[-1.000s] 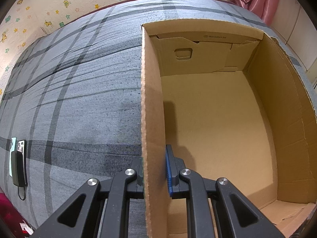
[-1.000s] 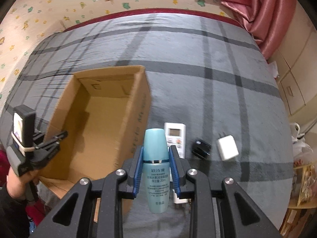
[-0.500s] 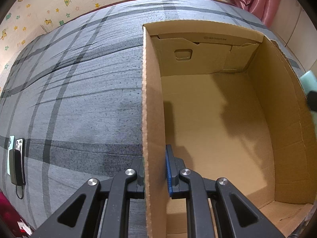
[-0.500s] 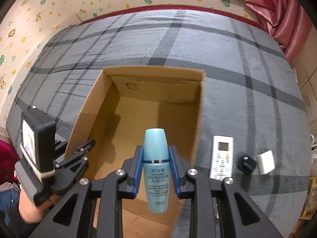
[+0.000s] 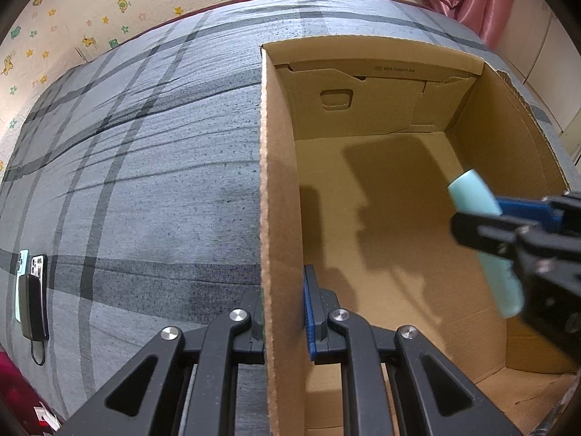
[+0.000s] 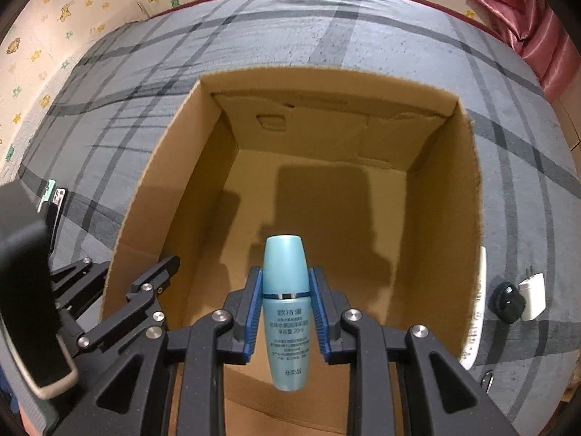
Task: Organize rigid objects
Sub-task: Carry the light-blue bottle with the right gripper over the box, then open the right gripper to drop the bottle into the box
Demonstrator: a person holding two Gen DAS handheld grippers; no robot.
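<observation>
right jaws clamping blue bottle (image 6: pixel 286 305) over cardboard box (image 6: pixel 468 196), charger (image 6: pixel 533 296) beside box

The box (image 6: pixel 203 138) sits on the bed (image 6: pixel 399 43), with plug (image 6: pixel 533 296) and remote (image 6: pixel 475 327) right of it.

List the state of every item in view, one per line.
Brown cardboard box: open-topped, nothing on its floor, one wall clamped.
Light blue plastic bottle: capped, held above the box interior.
Left gripper: shut on the box wall.
Right gripper: shut on the bottle.
White remote control: lying on the grey plaid bedcover, mostly hidden behind the box.
White charger plug: unplugged, prongs out.
</observation>
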